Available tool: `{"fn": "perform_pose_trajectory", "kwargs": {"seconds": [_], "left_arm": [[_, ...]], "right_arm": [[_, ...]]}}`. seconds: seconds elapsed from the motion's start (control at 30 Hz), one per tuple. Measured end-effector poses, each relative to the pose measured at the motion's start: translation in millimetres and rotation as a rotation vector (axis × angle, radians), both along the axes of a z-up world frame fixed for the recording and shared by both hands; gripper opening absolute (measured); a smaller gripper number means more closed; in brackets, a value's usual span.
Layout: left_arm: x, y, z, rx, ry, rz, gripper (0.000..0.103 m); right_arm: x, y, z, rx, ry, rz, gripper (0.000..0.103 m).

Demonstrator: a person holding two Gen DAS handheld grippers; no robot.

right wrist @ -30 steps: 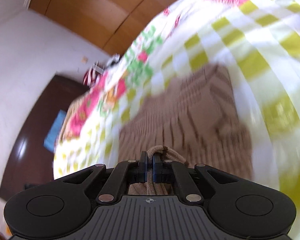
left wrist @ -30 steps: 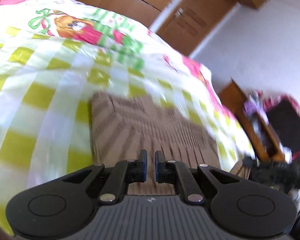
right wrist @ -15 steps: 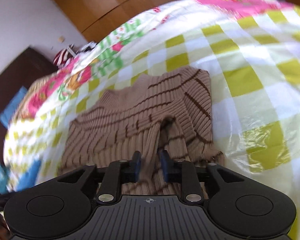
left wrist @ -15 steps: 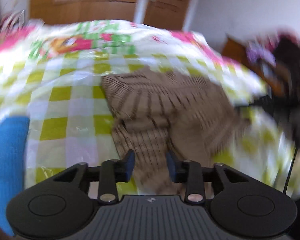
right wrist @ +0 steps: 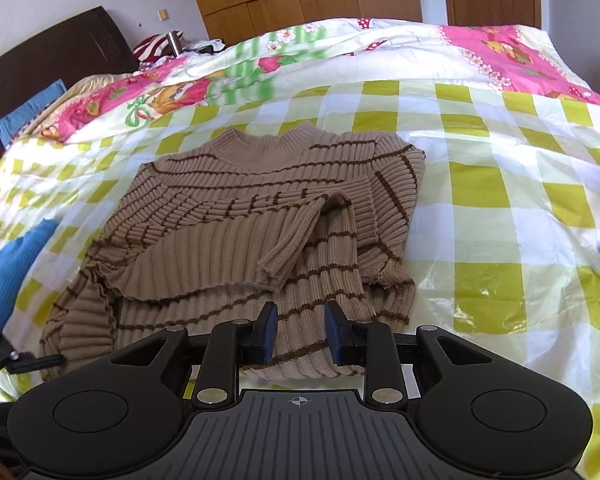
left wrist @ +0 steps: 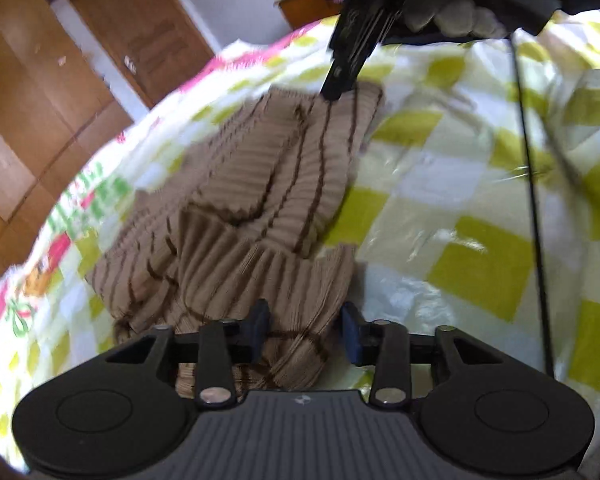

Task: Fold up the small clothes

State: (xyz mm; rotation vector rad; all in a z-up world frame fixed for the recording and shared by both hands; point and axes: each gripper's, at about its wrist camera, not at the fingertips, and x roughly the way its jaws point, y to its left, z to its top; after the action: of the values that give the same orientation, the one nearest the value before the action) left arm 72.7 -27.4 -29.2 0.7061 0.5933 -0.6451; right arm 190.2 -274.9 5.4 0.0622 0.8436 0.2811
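The right gripper (right wrist: 300, 334) is hovering with its fingers (right wrist: 269, 332) spread apart and pinching nothing; the jaws have just been closing slightly, with only the sweater's (right wrist: 236, 240) near hem lying under the gap between them. The left gripper (left wrist: 305, 334) is likewise standing open over the hem at the sweater's other lower corner, its fingers (left wrist: 350, 334) parted and its jaws also having just narrowed a little, knit bunched below them but not squeezed, as far as the blurred left view is letting me judge. The sweater, tan with dark stripes, is lying collar away from the person on the checked sheet (right wrist: 480, 184) covering the bed, toward the near edge and left of the middle. Both sleeves are already lying folded in across the chest, one cuff crossing the other, so the sides are looking done. The two grippers are probably sitting at the hem because the next fold is bringing the bottom up toward the collar, and taking both lower corners at once is keeping that edge straight. The ruffled left corner is looking likely to slip or drag unevenly. A blue cloth (right wrist: 8, 268) is lying near the bed's left edge, clear of the work.
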Motion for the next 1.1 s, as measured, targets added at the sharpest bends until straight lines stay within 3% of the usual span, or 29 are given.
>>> {"fn": "perform_pose_trajectory", "kwargs": {"seconds": [0.07, 0.23, 0.3, 0.47, 0.57, 0.67, 0.8, 0.9, 0.97, 1.1], "left_arm": [[13.8, 7.6, 6.0, -0.066, 0.052, 0.059, 0.033], [51.6, 37.9, 19.8, -0.291, 0.199, 0.248, 0.027], [59.7, 45.9, 21.7, -0.344, 0.23, 0.284, 0.027], [66.7, 52.3, 26.8, -0.393, 0.249, 0.319, 0.026], [68.0, 51.6, 28.9, -0.401, 0.25, 0.332, 0.026], [69.7, 53.4, 29.6, -0.415, 0.258, 0.346, 0.026], [67.9, 51.6, 31.6, -0.41, 0.259, 0.346, 0.026], [67.7, 46.7, 31.1, -0.388, 0.255, 0.339, 0.025], [67.7, 43.6, 33.5, -0.376, 0.242, 0.329, 0.024], [71.5, 46.7, 48.9, -0.407, 0.204, 0.325, 0.024]], "right_arm": [[3.6, 0.0, 1.5, -0.045, -0.031, 0.022, 0.025], [20.1, 6.0, -3.0, -0.217, -0.132, 0.11, 0.026], [21.6, 16.1, -7.6, -0.339, -0.196, 0.194, 0.025], [5.8, 51.1, -27.2, -0.721, -0.386, 0.479, 0.025], [-5.6, 62.5, -33.8, -0.829, -0.462, 0.663, 0.029], [-10.8, 68.2, -35.2, -0.912, -0.547, 0.767, 0.036], [-4.7, 70.9, -37.0, -0.962, -0.578, 0.848, 0.037], [3.0, 77.5, -41.2, -0.956, -0.531, 0.89, 0.032], [8.0, 80.1, -40.0, -0.917, -0.488, 0.877, 0.009], [12.5, 79.0, -14.0, -0.749, -0.451, 0.739, 0.002]]}}
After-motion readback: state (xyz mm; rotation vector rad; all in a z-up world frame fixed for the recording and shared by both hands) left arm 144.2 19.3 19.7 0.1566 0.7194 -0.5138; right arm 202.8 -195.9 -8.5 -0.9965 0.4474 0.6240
